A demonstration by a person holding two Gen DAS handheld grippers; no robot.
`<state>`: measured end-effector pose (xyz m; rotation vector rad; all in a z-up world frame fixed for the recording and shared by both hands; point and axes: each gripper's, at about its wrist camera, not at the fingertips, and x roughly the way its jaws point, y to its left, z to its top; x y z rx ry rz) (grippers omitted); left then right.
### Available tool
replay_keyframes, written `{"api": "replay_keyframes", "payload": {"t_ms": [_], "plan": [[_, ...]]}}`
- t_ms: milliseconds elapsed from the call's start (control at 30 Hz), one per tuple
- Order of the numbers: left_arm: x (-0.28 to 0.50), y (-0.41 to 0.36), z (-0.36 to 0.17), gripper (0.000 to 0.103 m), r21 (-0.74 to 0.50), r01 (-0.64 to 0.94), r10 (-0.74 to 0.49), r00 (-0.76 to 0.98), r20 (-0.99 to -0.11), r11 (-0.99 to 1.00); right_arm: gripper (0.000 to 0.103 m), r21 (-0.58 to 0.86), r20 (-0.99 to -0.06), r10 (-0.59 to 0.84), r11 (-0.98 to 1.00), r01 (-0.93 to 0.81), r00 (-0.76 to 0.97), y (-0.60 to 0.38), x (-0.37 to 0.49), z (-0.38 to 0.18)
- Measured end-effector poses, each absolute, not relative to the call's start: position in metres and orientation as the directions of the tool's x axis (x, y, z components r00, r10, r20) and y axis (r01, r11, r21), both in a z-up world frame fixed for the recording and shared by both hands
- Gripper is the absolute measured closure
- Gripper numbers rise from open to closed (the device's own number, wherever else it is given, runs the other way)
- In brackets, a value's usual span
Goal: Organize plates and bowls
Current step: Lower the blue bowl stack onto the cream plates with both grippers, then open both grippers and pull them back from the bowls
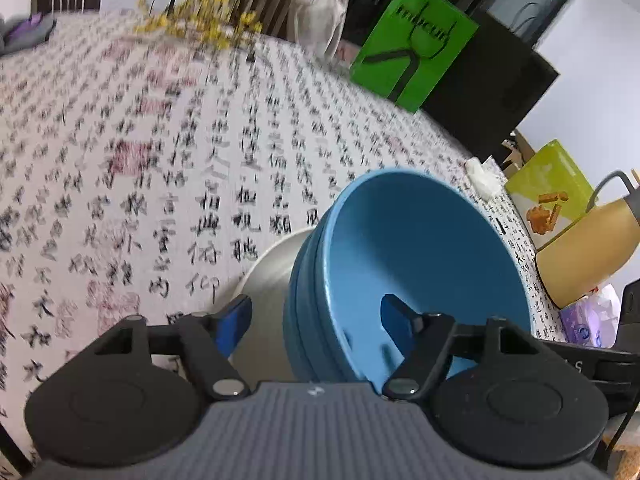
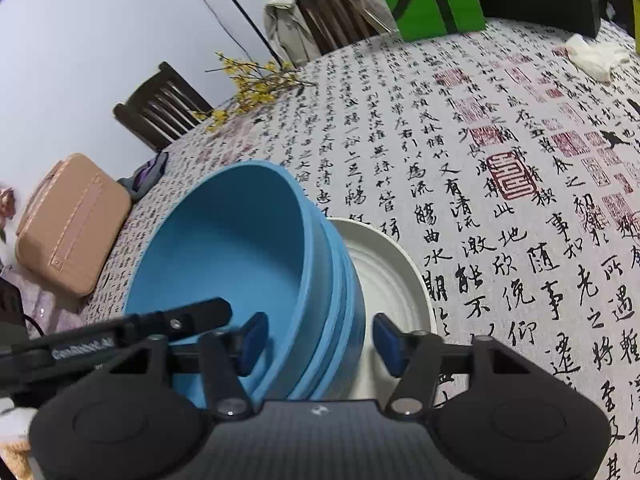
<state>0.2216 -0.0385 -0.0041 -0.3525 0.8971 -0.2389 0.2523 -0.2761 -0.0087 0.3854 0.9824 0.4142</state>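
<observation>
A stack of nested blue bowls [image 1: 420, 248] [image 2: 232, 240] stands on a white ribbed plate [image 1: 268, 280] [image 2: 388, 272] on the calligraphy-print tablecloth [image 1: 160, 160]. My left gripper [image 1: 316, 320] is open and straddles the stack's near left wall, with one blue pad inside the top bowl and the other outside over the plate. My right gripper [image 2: 320, 342] is open too and straddles the opposite wall the same way. Gaps show between the pads and the bowl walls on both sides. In the right wrist view the left gripper's black body [image 2: 140, 328] reaches in over the bowl.
A green bag [image 1: 412, 40], a yellow-green box [image 1: 552, 184], a tan jug [image 1: 588, 248] and a crumpled tissue [image 1: 484, 176] line the table's right edge. Yellow flowers [image 2: 256, 84], a chair [image 2: 160, 108] and a pink case [image 2: 68, 224] are on the other side.
</observation>
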Motion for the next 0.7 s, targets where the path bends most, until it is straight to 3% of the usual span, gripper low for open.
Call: {"api": "replay_keyframes", "payload": {"t_ms": [100,200,267,400,700], "plan": [[0.209,-0.037,0.003,0.016,-0.361,0.07,-0.315,0.656,-0.685,0.93,0.03,0.469,-0.689,0.497,0.861,-0.197,0.528,-0.28,0.241,-0.005],[0.194,-0.032,0.009,0.012,-0.344,0.091,-0.303,0.708,-0.638,0.935,0.017,0.43,-0.648,0.483,0.87,-0.24,0.589,-0.282,0.226,0.003],[0.184,-0.03,0.013,0.004,-0.344,0.105,-0.306,0.735,-0.605,0.933,0.014,0.413,-0.608,0.484,0.87,-0.269,0.63,-0.284,0.214,0.009],[0.156,-0.025,0.018,0.0,-0.322,0.113,-0.274,0.811,-0.517,0.94,0.0,0.377,-0.511,0.49,0.866,-0.327,0.706,-0.289,0.185,0.017],[0.076,-0.03,0.02,0.0,-0.132,0.107,-0.142,0.944,-0.299,0.985,0.0,0.274,-0.343,0.441,0.892,-0.36,0.83,-0.298,0.117,0.016]]}}
